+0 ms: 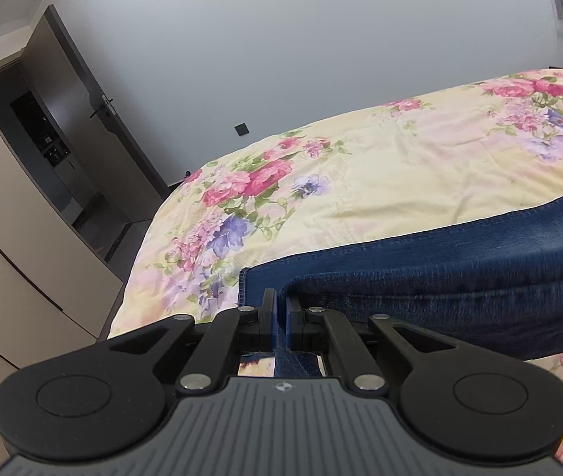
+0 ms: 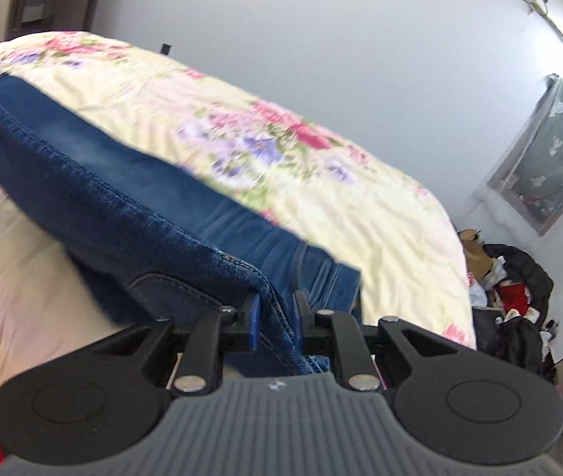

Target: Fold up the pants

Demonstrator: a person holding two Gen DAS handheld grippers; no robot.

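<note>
Blue denim pants (image 1: 460, 273) hang stretched between my two grippers above a bed with a floral cover (image 1: 380, 182). My left gripper (image 1: 280, 305) is shut on the pants at the hem end of a leg; the fabric runs off to the right. In the right wrist view, my right gripper (image 2: 275, 309) is shut on the pants (image 2: 131, 198) at the waistband end, beside a leather patch (image 2: 174, 293). The denim runs up and to the left. It is lifted off the bed cover (image 2: 321, 182).
A dark open door (image 1: 75, 119) and beige wardrobe (image 1: 0, 218) stand left of the bed. A pile of clothes and bags (image 2: 511, 297) lies on the floor right of the bed. A white wall lies behind.
</note>
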